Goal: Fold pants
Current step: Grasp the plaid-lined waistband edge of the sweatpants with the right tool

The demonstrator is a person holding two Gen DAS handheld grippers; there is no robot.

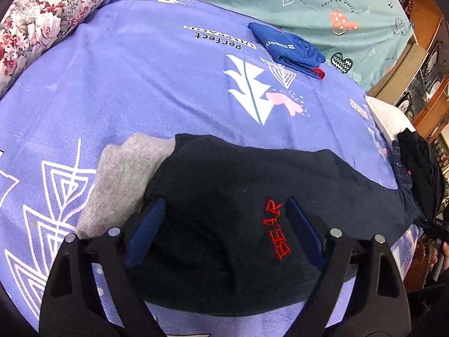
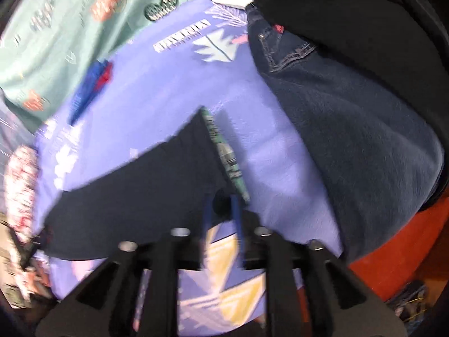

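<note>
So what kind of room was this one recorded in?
Most likely a bedroom: the dark pants lie on a purple printed bedsheet beside a floral pillow, with a green heart-print sheet behind and a wooden cabinet alongside.

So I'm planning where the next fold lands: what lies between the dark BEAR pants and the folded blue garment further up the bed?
In the left wrist view, only bare purple sheet lies between the pants and the blue garment.

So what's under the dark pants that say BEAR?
The dark navy pants with red BEAR stitching lie on the purple patterned bedsheet, with their grey lining peeking out. Whatever is directly beneath them is covered.
</note>
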